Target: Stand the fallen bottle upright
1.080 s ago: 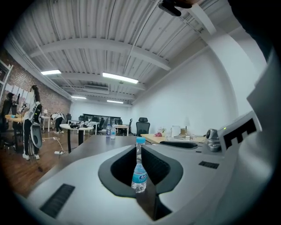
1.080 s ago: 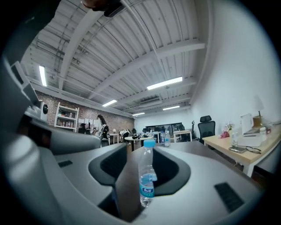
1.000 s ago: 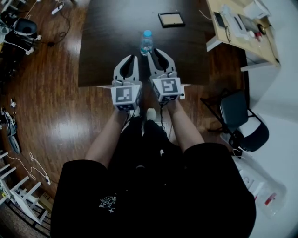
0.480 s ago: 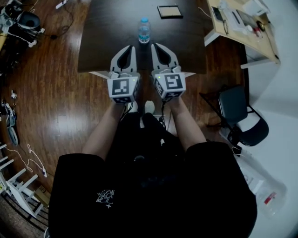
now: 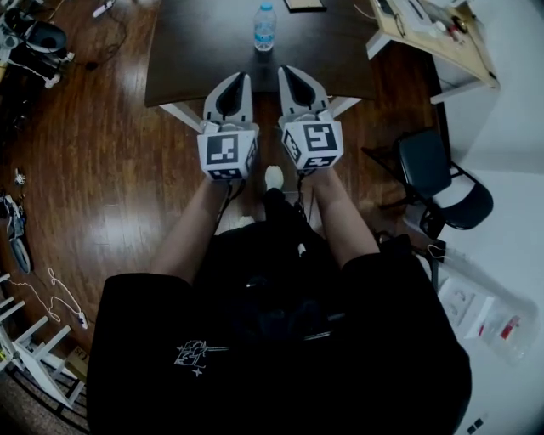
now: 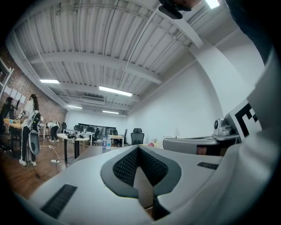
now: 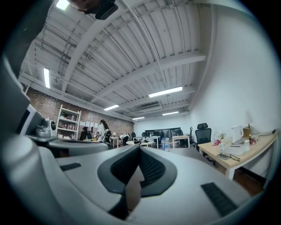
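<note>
The bottle (image 5: 264, 25), clear plastic with a blue cap, stands upright on the dark desk (image 5: 195, 51), towards its far side and with nothing touching it; both claw views show it as a small upright shape well beyond the jaws. Judging by that, the job looks done: nothing lies on its side on the part of the desk that shows, and I can see no further step left except perhaps to leave the bottle alone. The left claw (image 5: 244, 78) and the right claw (image 5: 285, 72) hang side by side at the near edge of the desk, well apart from the bottle, pointing level towards it. Each has its jaws brought together, the ribbed pads meeting at the tips, and neither has anything in its grasp. Further out, the person stands over wooden floor (image 5: 102, 170), a black chair (image 5: 450, 191) sits off to the right, and a pale side desk (image 5: 425, 34) cluttered with small items stands beyond it.
</note>
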### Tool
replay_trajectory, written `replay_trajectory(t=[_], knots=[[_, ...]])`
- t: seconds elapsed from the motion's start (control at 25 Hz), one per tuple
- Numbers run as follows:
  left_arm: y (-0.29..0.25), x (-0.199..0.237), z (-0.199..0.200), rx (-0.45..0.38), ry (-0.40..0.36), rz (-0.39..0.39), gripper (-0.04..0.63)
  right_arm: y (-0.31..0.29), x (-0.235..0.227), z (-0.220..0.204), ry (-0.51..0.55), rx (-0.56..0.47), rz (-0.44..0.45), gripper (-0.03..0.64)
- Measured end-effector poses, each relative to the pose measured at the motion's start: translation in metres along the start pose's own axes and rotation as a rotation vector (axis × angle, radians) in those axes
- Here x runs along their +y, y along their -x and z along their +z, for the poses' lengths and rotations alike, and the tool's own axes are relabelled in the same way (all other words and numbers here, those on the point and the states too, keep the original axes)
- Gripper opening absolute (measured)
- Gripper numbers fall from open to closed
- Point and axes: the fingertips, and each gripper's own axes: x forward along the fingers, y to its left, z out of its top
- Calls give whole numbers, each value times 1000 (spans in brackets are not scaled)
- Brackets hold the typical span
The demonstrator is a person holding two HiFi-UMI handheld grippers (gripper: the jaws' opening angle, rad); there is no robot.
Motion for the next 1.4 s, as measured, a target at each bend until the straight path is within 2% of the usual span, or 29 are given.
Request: replay_trajectory(t=[0.44, 0.84, 1.0, 1.4], knots=[[136, -37, 4, 6, 45, -92, -6, 128, 91, 4, -12, 8, -84, 20], [181, -90, 13, -4, 71, -135, -6, 198, 100, 20, -50, -8, -104, 20], [201, -115, 7, 4, 65, -128, -6, 229, 102, 15, -62, -9, -88, 20], [260, -171, 4, 10, 37, -46, -6, 308, 107, 11, -98, -10, -13, 20]])
